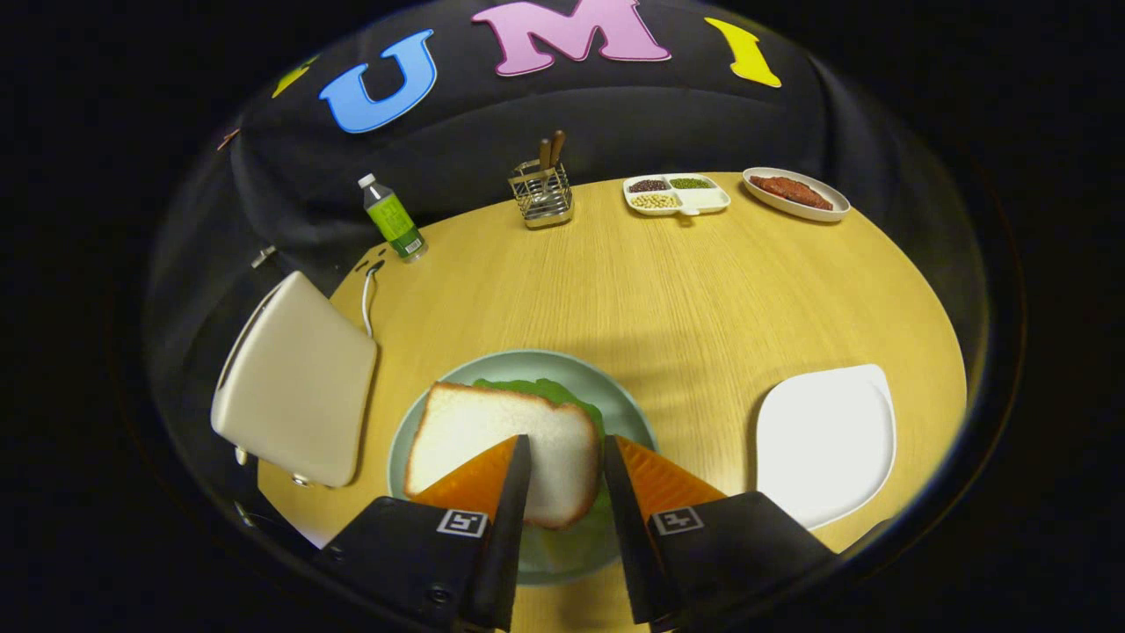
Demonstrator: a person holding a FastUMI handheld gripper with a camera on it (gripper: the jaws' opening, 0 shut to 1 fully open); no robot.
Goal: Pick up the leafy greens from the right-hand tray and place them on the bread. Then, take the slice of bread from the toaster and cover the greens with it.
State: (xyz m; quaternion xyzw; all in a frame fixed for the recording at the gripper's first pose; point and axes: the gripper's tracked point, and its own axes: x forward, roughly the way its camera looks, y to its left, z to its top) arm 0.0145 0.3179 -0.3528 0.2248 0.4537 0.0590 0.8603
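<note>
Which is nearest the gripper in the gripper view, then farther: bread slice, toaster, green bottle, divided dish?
1. Bread slice, between the fingers of the gripper, over greens.
2. Toaster, left, beside the plate.
3. Green bottle, far left, beyond it.
4. Divided dish, far right edge.

Bright, even overhead light; soft shadows, sharp centre, strongly bowed edges.

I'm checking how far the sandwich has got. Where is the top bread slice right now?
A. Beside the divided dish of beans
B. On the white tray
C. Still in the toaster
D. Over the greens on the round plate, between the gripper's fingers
D: the bread slice lies over the leafy greens on the round plate, with the gripper fingers on either side of its near corner.
</note>
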